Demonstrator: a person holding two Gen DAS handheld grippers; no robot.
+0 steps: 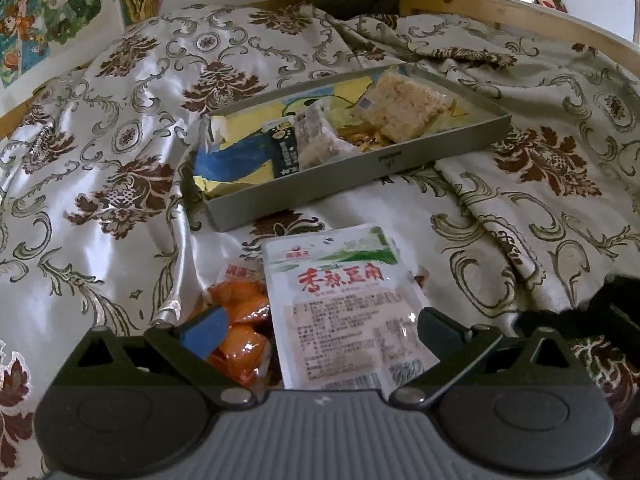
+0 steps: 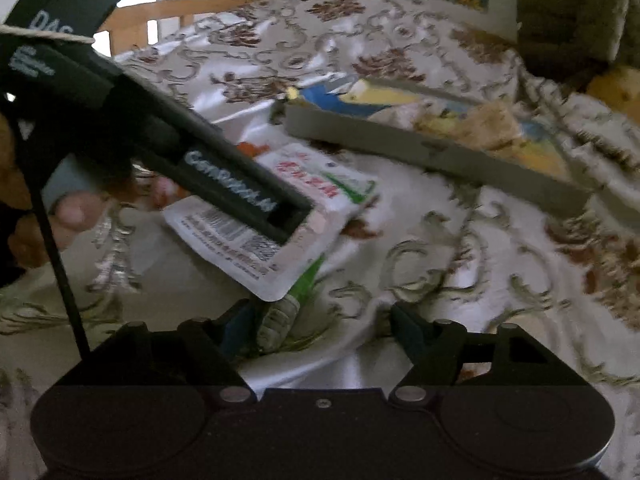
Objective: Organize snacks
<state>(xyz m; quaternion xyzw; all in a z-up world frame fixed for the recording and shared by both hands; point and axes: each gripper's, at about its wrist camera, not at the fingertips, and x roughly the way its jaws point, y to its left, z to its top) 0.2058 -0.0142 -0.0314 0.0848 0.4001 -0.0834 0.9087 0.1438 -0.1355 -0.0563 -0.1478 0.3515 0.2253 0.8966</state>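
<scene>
A white snack packet with red characters lies on the patterned cloth between the open fingers of my left gripper. An orange snack bag lies under its left side. Beyond them a flat grey box holds several snacks, among them a pale rice cracker pack. In the right wrist view the left gripper's black body reaches over the white packet. A green-and-white packet lies by the left finger of my open, empty right gripper. The grey box is behind.
A shiny floral cloth covers the surface, with folds around the box. A wooden rail runs at the back right. Colourful posters hang behind. A hand holds the left gripper.
</scene>
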